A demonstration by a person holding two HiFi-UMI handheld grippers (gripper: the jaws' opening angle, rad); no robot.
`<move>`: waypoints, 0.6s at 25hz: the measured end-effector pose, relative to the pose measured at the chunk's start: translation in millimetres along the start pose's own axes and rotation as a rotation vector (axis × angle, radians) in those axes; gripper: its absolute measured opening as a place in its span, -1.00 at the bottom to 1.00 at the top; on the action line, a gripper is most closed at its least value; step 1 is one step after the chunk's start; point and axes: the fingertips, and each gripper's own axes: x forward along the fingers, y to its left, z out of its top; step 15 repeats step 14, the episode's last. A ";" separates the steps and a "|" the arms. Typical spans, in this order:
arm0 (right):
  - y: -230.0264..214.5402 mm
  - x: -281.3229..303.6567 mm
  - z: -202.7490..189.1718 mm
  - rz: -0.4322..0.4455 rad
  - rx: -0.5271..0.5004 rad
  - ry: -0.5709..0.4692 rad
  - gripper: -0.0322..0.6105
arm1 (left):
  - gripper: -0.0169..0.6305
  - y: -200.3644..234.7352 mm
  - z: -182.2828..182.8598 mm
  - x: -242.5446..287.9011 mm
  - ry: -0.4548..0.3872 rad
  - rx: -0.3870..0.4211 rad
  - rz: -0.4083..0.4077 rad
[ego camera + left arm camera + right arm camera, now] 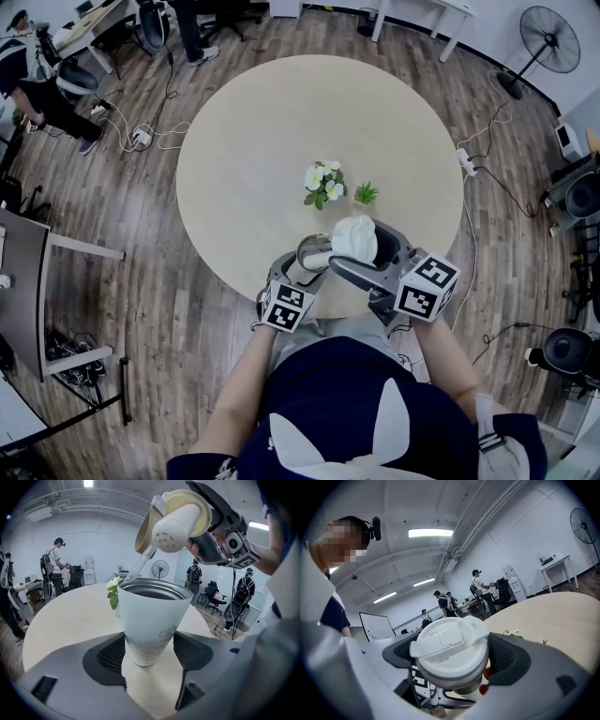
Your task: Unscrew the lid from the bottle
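Lid [180,524], upper centre, is already off, clamped in the right gripper [452,660] above the open bottle [150,616], which the left gripper [150,651] grasps at its base. Judged: unscrewing complete.

Free: table [244,141] is lying bare toward its far, left and right edges | Blocked: flowers [322,183] and small plant [366,195] are standing mid-surface | Near edge: bottle [147,620] and lid [450,641] above it are taking up the room.
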 end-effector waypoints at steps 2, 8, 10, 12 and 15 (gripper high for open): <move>-0.2 -0.2 1.0 0.001 0.008 -0.005 0.52 | 0.06 0.1 -0.1 0.2 0.003 -0.001 0.000; 0.8 -1.5 1.1 0.001 0.006 -0.007 0.52 | 0.06 -0.7 -0.8 -0.4 0.002 0.001 0.002; 0.5 -1.9 1.0 0.000 0.005 -0.006 0.52 | 0.06 -0.9 -0.7 0.1 0.003 0.000 0.002; 0.5 -2.2 0.7 0.000 0.005 -0.006 0.52 | 0.06 -1.2 -1.6 0.4 0.005 -0.002 0.001; 0.6 -2.4 0.1 0.001 0.004 -0.007 0.52 | 0.06 -1.4 -3.1 0.6 0.008 -0.005 0.001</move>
